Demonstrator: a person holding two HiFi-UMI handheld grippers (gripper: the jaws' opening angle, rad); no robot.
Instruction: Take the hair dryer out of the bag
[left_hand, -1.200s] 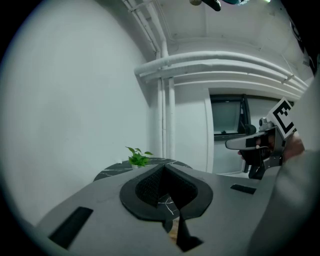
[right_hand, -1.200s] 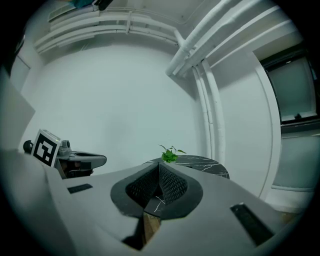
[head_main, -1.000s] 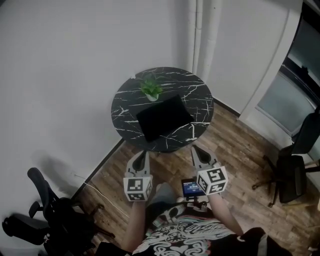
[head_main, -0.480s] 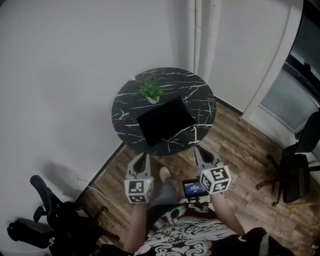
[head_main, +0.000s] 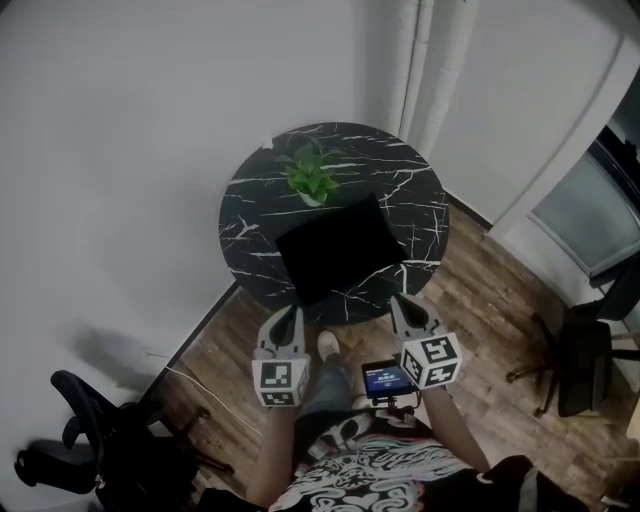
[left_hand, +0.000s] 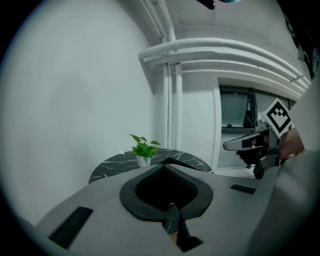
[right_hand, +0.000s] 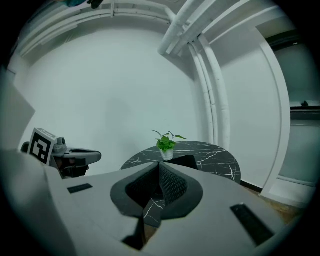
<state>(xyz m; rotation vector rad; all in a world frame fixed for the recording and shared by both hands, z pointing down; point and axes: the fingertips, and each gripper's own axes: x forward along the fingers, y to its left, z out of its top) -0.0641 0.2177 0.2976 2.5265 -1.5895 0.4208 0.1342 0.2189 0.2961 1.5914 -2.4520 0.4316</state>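
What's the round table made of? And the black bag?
The table looks like smooth black marble or a marble-look top, going by its white veins. The bag is matte black with no shine, probably fabric, but it is too dark to be sure.

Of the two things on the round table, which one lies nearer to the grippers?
The flat black bag: it lies on the near half of the table, while the potted plant stands behind it.

An office-like room is suggested: desk chairs (head_main: 95, 445) are seen on a wood-plank floor (head_main: 500, 300), a round marble-topped table (head_main: 250, 215) with a potted plant (head_main: 312, 175) is set against bare white walls, and exposed pipes (head_main: 432, 60) are run up the corner.
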